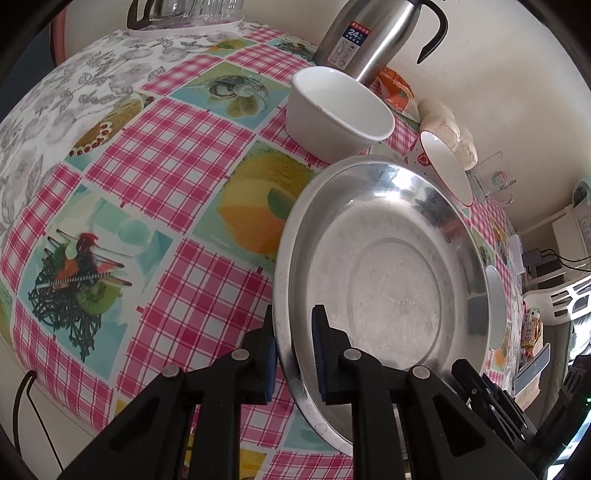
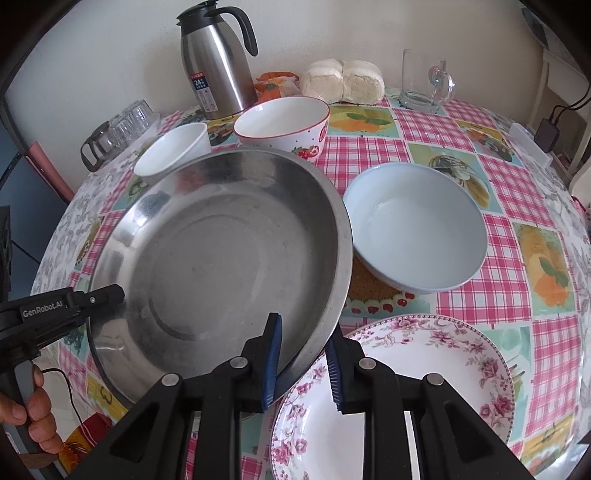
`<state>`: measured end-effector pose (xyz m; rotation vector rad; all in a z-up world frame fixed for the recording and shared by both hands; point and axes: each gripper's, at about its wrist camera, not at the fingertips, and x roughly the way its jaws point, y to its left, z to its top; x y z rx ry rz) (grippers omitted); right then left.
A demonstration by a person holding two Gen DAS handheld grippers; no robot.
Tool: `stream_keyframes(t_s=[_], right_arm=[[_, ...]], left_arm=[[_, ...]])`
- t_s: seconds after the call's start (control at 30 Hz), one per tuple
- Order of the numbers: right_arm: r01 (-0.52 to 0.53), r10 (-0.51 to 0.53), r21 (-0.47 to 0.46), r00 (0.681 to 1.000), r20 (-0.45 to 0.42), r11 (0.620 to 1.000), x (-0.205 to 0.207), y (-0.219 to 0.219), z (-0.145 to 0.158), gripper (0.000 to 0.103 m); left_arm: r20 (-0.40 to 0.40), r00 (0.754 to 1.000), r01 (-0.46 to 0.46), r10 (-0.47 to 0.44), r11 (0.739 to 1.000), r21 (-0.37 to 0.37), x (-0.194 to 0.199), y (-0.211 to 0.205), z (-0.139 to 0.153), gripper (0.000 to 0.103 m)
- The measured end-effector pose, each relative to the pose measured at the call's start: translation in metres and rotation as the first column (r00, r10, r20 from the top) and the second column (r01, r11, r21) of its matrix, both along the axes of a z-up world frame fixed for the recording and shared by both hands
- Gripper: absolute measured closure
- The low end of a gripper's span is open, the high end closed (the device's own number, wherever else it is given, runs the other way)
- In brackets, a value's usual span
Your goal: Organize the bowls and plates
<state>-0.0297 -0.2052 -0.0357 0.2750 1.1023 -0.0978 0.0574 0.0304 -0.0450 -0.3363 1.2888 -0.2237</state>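
Note:
A large steel plate [image 1: 388, 266] [image 2: 221, 251] is held off the table, tilted, by both grippers. My left gripper [image 1: 295, 343] is shut on its left rim; it also shows in the right wrist view [image 2: 110, 295]. My right gripper [image 2: 303, 354] straddles the plate's right rim with the jaws closed on it; it shows at the plate's far side in the left wrist view [image 1: 476, 373]. A floral plate [image 2: 424, 387] lies under the right gripper. A pale blue bowl [image 2: 417, 229], a strawberry-pattern bowl [image 2: 284, 125] [image 1: 447, 170] and a white bowl [image 1: 336, 110] [image 2: 173, 151] stand behind.
A steel thermos jug [image 2: 214, 66] [image 1: 369, 33], steamed buns [image 2: 343, 81], a glass mug [image 2: 424, 81] and a tray of glasses [image 2: 122, 125] line the back of the round table with its checked cloth [image 1: 166, 155]. A wall is behind.

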Motion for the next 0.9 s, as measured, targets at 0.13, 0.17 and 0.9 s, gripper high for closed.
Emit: stream_keyframes(t_s=[0.13, 0.17, 0.9], right_arm=[[-0.006, 0.006, -0.001, 1.0, -0.019, 1.0, -0.001, 0.001, -0.003, 0.078], [-0.007, 0.007, -0.001, 1.0, -0.026, 1.0, 0.0, 0.001, -0.005, 0.078], [-0.017, 0.016, -0.01, 0.999, -0.043, 1.0, -0.001, 0.001, -0.007, 0.078]], left_arm=[[-0.015, 1.0, -0.004, 0.004, 1.0, -0.007, 0.0, 0.003, -0.001, 0.087], [-0.02, 1.0, -0.003, 0.003, 1.0, -0.02, 0.0, 0.004, -0.002, 0.087], [-0.046, 0.998, 0.032, -0.032, 0.999, 0.0, 0.002, -0.009, -0.009, 0.087]])
